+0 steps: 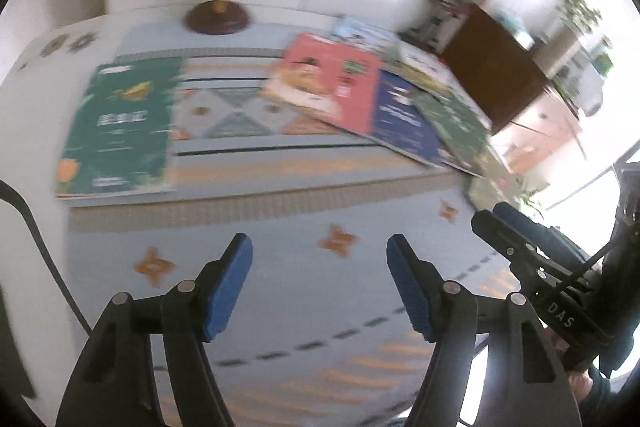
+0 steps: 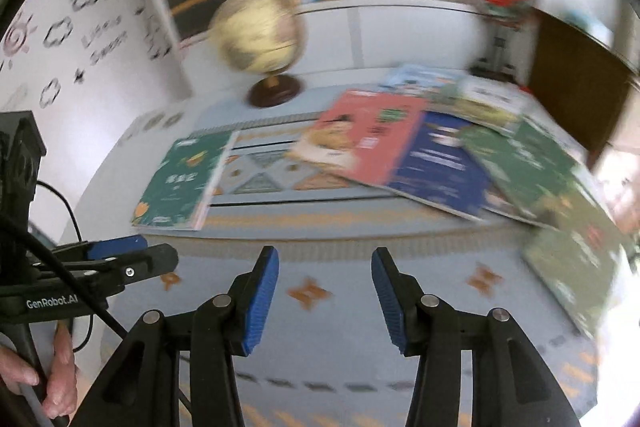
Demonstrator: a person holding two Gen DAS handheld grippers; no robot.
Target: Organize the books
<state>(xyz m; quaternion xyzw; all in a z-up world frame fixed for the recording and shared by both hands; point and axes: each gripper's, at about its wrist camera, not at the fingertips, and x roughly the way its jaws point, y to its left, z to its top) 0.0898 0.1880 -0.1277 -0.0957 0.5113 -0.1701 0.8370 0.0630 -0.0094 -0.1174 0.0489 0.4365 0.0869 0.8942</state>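
Only rightward: wall doodles (image 2: 92, 27).

Patterned tablecloth (image 1: 304, 187) under scattered books (image 2: 368, 135)

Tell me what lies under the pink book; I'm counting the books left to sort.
The pink book lies on the patterned cloth, its right edge overlapping the blue book. Whatever lies beneath it is covered.

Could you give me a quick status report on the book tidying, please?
Left gripper open, empty. Right gripper open, empty. Green book alone; other books overlapping. Nothing in the way.
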